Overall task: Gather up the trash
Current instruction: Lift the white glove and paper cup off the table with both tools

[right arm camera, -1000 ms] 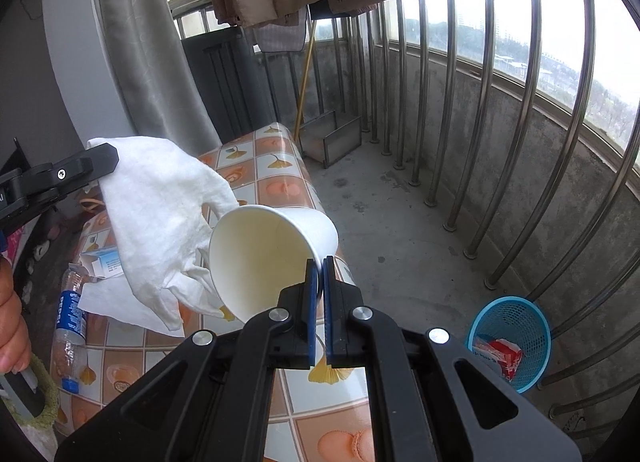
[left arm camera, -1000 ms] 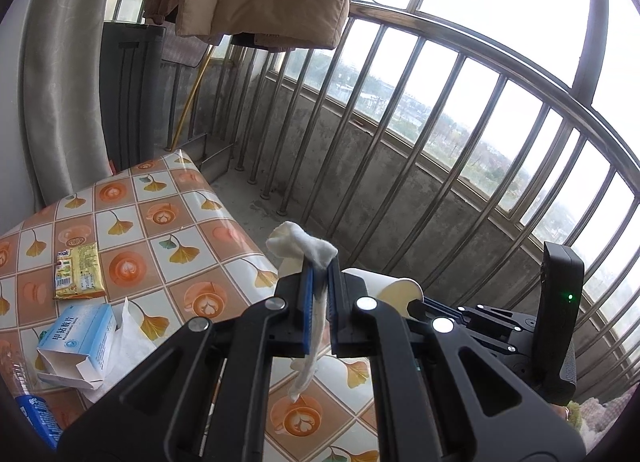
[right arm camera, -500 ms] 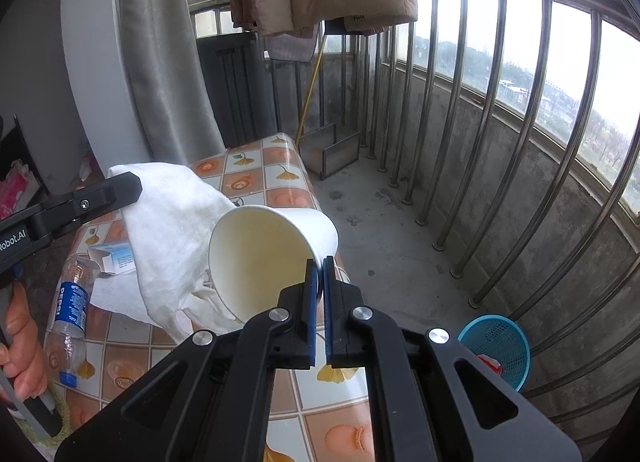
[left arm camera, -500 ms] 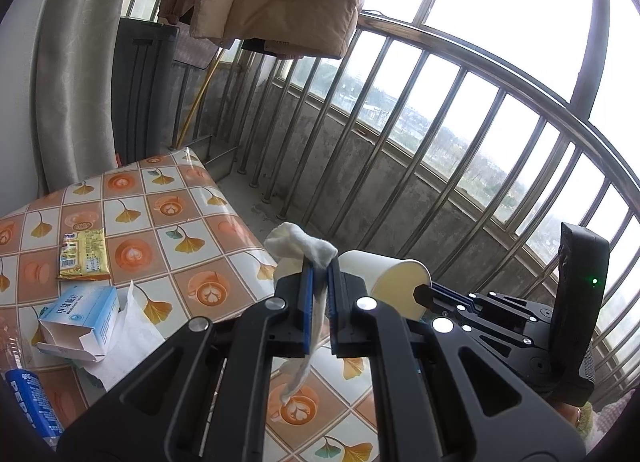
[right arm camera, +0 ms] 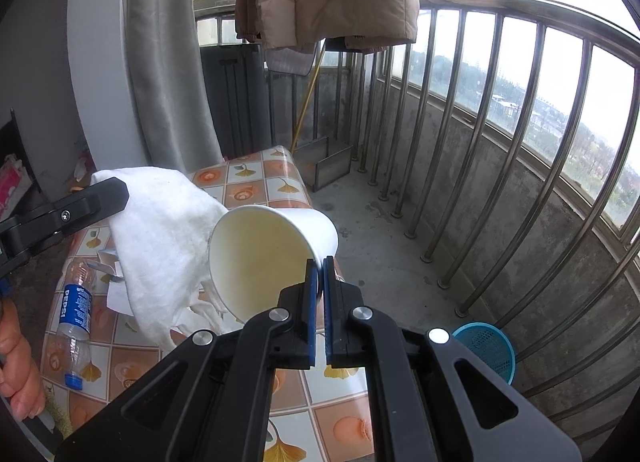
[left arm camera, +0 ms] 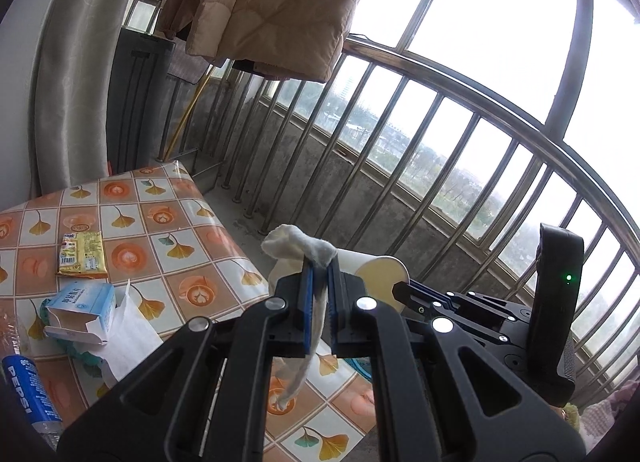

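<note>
Hanging above the desk (left arm camera: 120, 202), a white tissue (left arm camera: 316, 314) is pinched by the closed left hand-held gripper (left arm camera: 319, 302); a tilted paper cup (right arm camera: 264, 254) is clamped at its rim by the right hand-held gripper (right arm camera: 319, 294), beside it.

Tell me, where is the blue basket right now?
In the right wrist view, the basket sits on the floor at lower right, by the railing, beyond the table's edge.

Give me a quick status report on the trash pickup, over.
Left gripper shut on white tissue. Right gripper shut on paper cup rim. Blue basket on floor, path clear.
</note>
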Tool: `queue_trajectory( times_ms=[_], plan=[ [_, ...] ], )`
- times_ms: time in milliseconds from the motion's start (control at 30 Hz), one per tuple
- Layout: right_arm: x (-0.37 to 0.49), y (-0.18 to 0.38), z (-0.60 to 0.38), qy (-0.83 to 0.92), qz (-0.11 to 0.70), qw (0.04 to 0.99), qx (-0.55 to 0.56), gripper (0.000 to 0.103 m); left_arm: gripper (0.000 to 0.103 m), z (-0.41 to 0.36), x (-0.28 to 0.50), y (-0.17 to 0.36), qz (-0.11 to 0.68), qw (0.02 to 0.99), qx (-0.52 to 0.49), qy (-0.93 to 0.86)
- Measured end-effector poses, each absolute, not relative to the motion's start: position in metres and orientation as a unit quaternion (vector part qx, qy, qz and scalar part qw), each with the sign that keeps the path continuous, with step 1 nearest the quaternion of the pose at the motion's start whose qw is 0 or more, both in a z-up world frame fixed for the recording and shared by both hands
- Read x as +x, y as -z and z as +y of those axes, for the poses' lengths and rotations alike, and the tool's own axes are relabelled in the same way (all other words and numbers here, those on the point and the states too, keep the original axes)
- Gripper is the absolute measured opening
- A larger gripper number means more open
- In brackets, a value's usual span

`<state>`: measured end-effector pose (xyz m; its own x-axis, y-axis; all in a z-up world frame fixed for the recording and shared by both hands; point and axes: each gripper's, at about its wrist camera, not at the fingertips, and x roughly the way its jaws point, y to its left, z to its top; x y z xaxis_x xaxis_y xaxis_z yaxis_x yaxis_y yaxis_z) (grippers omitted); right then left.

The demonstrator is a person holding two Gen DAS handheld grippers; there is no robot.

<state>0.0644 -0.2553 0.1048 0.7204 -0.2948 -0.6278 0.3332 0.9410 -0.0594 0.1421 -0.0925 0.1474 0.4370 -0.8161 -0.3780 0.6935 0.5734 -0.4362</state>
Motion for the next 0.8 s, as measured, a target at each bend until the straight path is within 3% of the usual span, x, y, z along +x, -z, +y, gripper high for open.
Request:
queue_trajectory(
  times_ms=[800],
  plan=[
    [0.053, -0.127, -0.257, 0.198, 0.306, 0.931, 0.021, 0.003, 0.004, -0.081, 0.117, -0.168, 0.246, 0.831, -0.119, 0.484]
  ],
)
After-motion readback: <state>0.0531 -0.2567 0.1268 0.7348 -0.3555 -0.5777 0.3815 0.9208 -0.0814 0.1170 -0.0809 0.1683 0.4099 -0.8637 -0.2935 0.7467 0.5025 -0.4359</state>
